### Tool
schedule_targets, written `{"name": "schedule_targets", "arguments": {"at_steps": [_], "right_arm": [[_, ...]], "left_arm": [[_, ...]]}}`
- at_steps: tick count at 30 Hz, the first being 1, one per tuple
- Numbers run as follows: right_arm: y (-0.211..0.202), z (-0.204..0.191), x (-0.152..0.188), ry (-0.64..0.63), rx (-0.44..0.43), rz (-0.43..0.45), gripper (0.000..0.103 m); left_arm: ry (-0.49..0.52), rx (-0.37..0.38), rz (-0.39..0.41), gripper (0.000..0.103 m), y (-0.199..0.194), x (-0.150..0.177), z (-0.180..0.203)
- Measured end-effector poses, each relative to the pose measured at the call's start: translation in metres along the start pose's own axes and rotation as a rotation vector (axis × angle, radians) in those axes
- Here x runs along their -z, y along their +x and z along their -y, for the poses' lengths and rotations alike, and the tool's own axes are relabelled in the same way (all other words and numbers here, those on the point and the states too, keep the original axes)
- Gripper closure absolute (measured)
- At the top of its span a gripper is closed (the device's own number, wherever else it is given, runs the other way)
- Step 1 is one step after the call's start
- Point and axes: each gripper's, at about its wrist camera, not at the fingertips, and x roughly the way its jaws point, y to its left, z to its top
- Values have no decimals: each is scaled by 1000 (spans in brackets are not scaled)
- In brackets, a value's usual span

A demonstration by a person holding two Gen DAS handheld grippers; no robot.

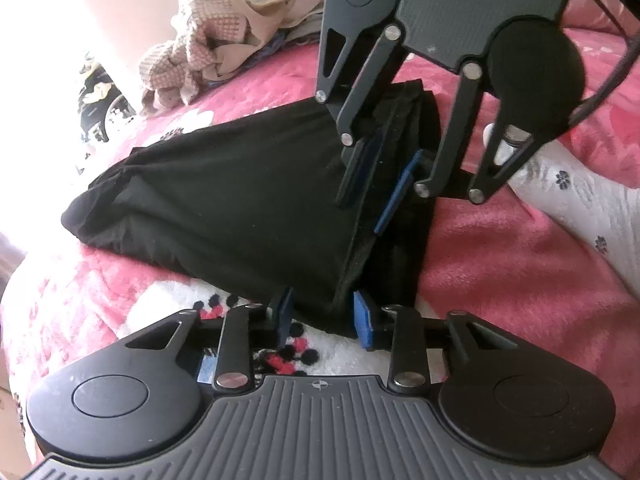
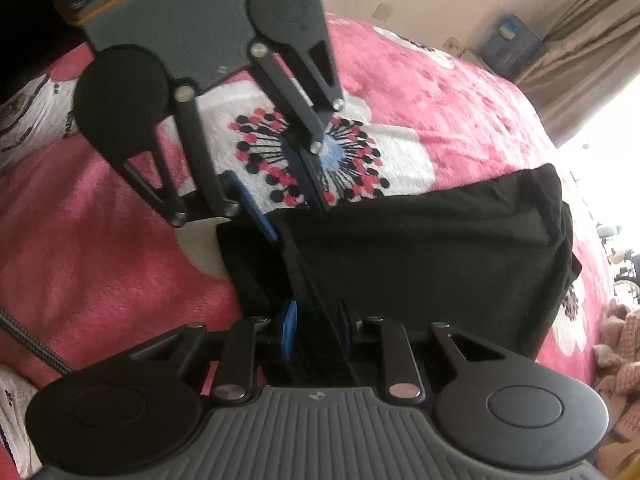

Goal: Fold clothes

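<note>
Two grippers, both mine, work one black garment [image 1: 224, 196] that lies folded on the bed's pink blanket [image 1: 480, 248], over its white flower pattern [image 2: 304, 148]. My left gripper [image 1: 326, 318] has its jaws set narrow around the near corner of the fabric; a raised fold stands between the blue pads [image 1: 365, 320], and I cannot tell whether they press on it. My right gripper [image 1: 380, 184] comes down at the far end of the same edge, jaws likewise narrow, with cloth between them; in its own view [image 2: 316, 328] the fold runs up between the pads, but firm contact is not clear. Heaped beige and checked clothes [image 1: 200, 40] sit well apart at the bed's far side. White printed cloth [image 1: 580, 200] lies beside the right gripper.
</note>
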Motion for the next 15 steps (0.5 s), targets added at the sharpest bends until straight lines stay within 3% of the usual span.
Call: {"name": "schedule_targets", "arguments": {"at_steps": [4,7,10,15], "right_arm": [[7,-1,-1,6,25,-11,80],[6,2,-1,48,33,-15,95],[5,4,-1,69,36,-12,100],[2,5,-1,96,37,-1,102]], "left_arm": [[-23,-5,-21,72,4,-1,-3],[-41,-6,-34,72,4,-2,-4],[-49,-1,-37,71,3,-4,-4],[-37,34,-5,69,0,-9,0]]}}
